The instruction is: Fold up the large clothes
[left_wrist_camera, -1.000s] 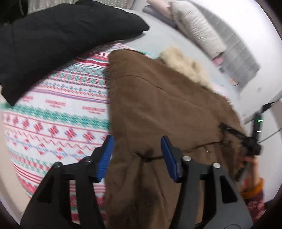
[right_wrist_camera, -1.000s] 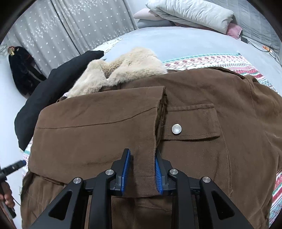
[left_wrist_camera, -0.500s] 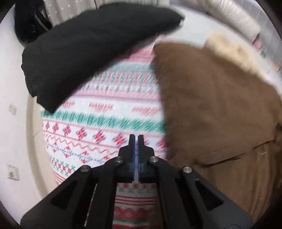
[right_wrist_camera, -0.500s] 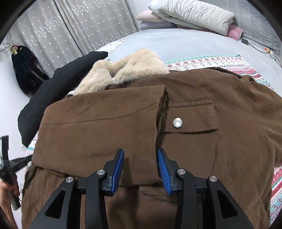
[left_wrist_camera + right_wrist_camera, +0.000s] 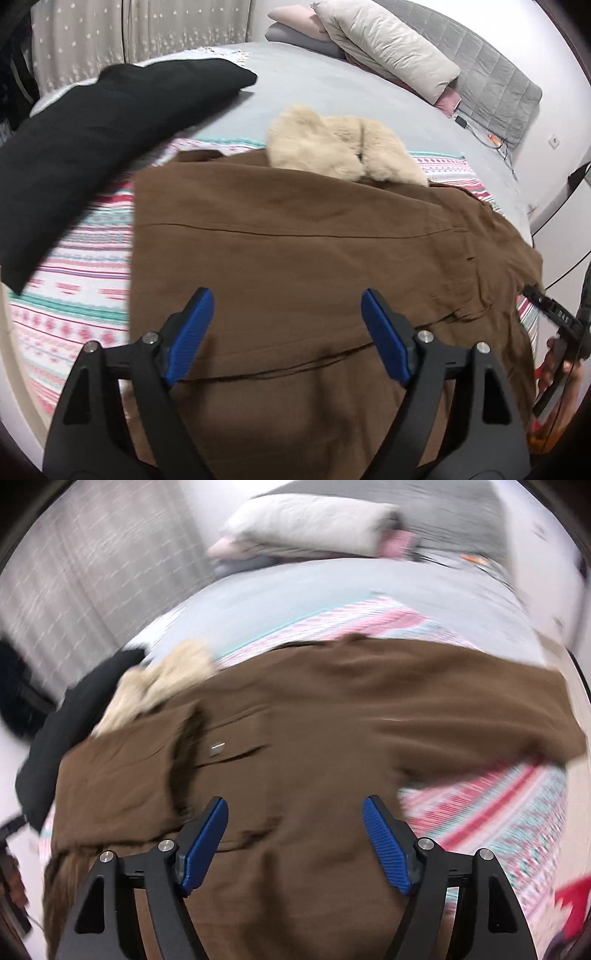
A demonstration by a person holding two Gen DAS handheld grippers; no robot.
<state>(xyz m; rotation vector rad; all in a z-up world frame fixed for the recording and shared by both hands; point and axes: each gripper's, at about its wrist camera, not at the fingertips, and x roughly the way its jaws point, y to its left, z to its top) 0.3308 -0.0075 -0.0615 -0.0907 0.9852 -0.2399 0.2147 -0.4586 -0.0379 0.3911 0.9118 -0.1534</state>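
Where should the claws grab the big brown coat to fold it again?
Probably at the near hem of the brown coat, one open claw towards each bottom corner, coming from the near side. The coat lies flat with its furry collar at the far end, so lifting the hem up towards the collar would halve it. The left claw and right claw already hang there.

Lighting is even, soft and indoor in both views; no single source is visible. No glare noted. Left wrist view is mostly sharp: the brown coat (image 5: 314, 258) and the pillow (image 5: 388, 55) read clearly, while the black garment (image 5: 92, 140) smears at the left edge. A soft shadow lies on the coat under the gripper. Right wrist view is heavily motion-blurred throughout; the patterned blanket (image 5: 498, 805) streaks. Fisheye bending curves both frames, with dark corners outside the round picture
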